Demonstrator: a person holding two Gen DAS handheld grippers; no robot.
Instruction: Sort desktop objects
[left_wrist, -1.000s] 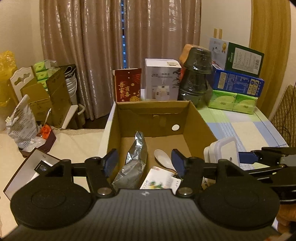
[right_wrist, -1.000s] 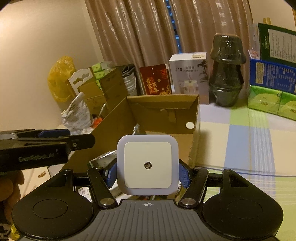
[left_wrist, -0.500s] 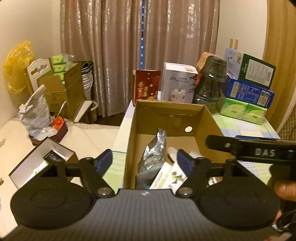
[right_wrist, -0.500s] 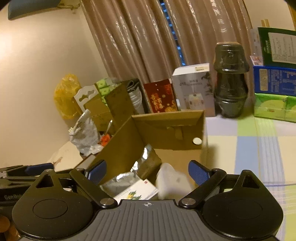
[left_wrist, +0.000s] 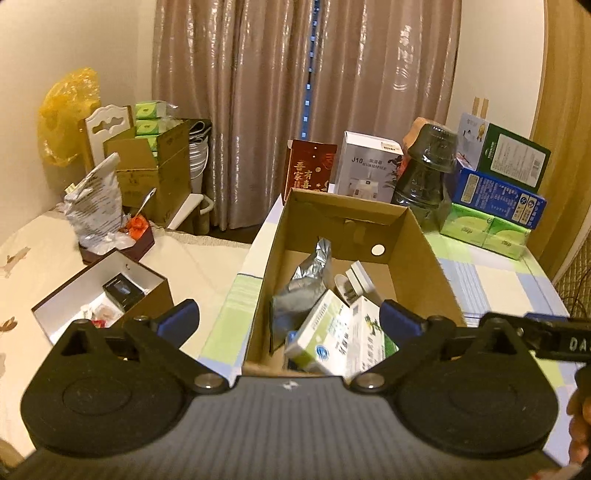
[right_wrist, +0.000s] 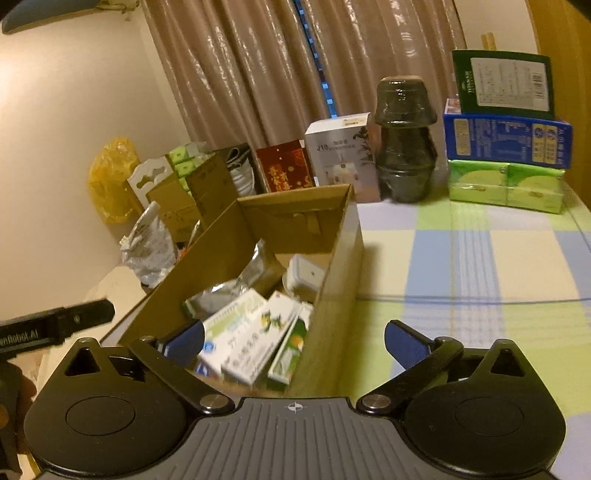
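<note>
Cardboard box (left_wrist: 424, 258) on the checked tablecloth (right_wrist: 480, 266), open top, at the table's left edge. Inside: silver foil pouch (left_wrist: 306, 280) leaning upright against the left wall; white square night-light (right_wrist: 306, 273) toward the far end, tilted on its side, next to a white spoon (left_wrist: 341, 286); green-and-white medicine cartons (right_wrist: 255, 332) stacked slanted at the near end. Round white sticker on inner far wall.

Left gripper (left_wrist: 290, 321) jaws just opened, now spread wide, nothing between pads; hovering over the near left corner of the box. Right gripper (right_wrist: 295, 341) jaws also just opened, spread wide, nothing pinched; straddling the box's right wall at the near end.

Behind the box on the table: red card box (left_wrist: 310, 170), white humidifier box (left_wrist: 369, 170), dark stacked glass jar (right_wrist: 404, 144), green tissue packs (right_wrist: 506, 182) with blue carton (right_wrist: 506, 140) and dark green box on top.

Off-table left: open white-lined box (left_wrist: 99, 291) with a small black item and bits inside; brown carton (left_wrist: 155, 162) holding green packs.
</note>
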